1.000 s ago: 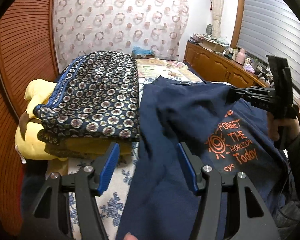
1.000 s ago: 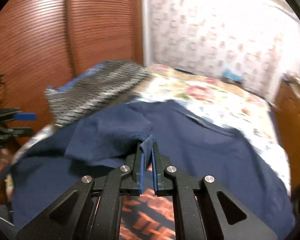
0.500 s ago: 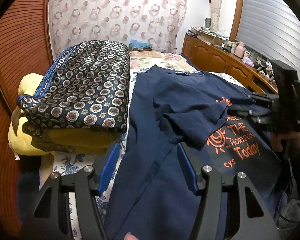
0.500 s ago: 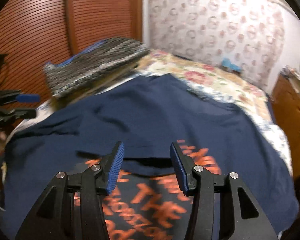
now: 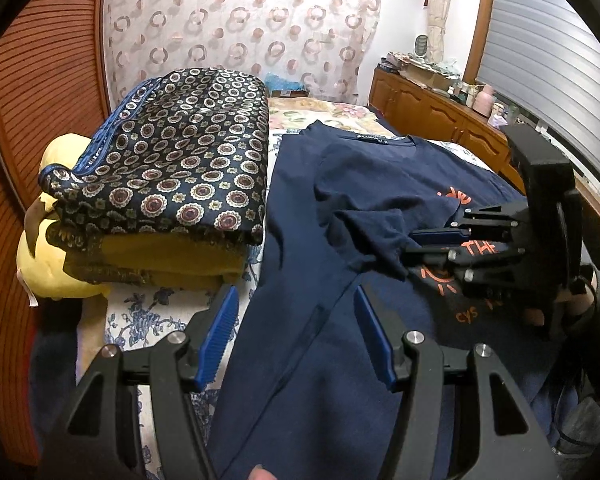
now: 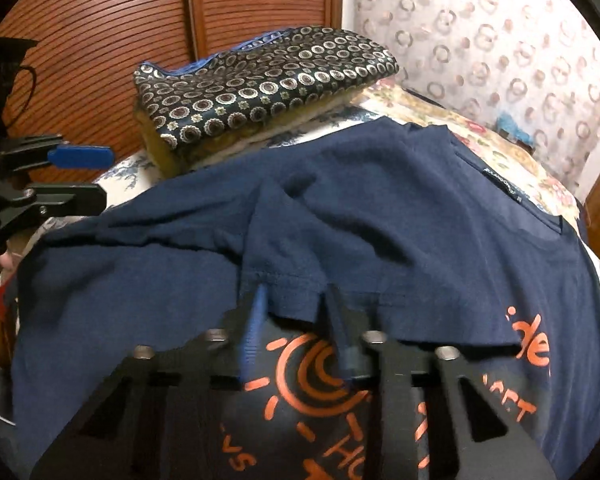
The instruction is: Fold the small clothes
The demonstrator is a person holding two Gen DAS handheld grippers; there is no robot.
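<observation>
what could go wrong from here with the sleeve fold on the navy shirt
1. The right gripper is closing its jaws on the hem of the folded sleeve; only the edge sits between them, so it may slip out.
2. The sleeve lies bunched on the navy t-shirt, so creases may get folded in.
3. The left gripper is open, pinning nothing, so the shirt could drag.

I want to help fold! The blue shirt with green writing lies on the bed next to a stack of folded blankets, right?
Almost. The writing on the blue shirt is orange, not green; the right wrist view shows it best. The shirt does lie on the bed beside the folded blankets.
</observation>
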